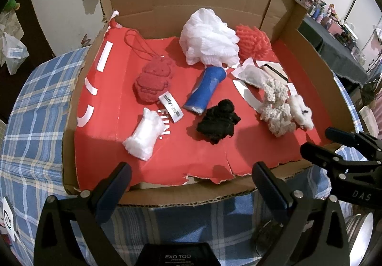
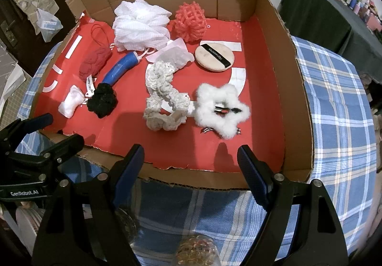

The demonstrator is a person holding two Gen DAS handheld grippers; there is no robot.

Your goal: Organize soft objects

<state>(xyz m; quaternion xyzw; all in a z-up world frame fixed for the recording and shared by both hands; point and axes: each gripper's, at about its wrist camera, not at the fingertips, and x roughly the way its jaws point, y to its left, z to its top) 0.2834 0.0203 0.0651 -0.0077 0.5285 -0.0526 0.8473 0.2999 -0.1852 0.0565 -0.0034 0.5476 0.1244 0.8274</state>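
- Both grippers hang over the near edge of the cardboard tray (image 1: 71, 146): the left gripper (image 1: 191, 177) has its jaws spread wide with nothing between them, and the right gripper (image 2: 191, 158) likewise stands wide apart and holds nothing.
- Under the tray lies a blue plaid tablecloth (image 2: 334, 110); the tray floor is lined with a red printed sheet (image 2: 262, 98) whose near edge is torn.
- Nearest the left gripper, a small white mesh bundle (image 1: 144, 137) lies on the red sheet, with a black scrunchie (image 1: 218, 122) to its right, apart from it.
- A blue tube (image 1: 205, 89) lies tilted just behind the black scrunchie; its far end touches the big white bath pouf (image 1: 210, 36).
- Left of the tube, a red plush toy (image 1: 152, 82) with a cord loop and a white label rests flat.
- A coral mesh sponge (image 2: 191, 21) sits at the back, just beside the white pouf.
- In the right wrist view, a cream crochet scrunchie (image 2: 164, 98) lies mid-tray, touching a fluffy white star scrunchie (image 2: 222, 110) to its right.
- Behind them a round powder puff (image 2: 213, 57) with a black band lies flat, beside a clear plastic wrapper (image 2: 174, 54).
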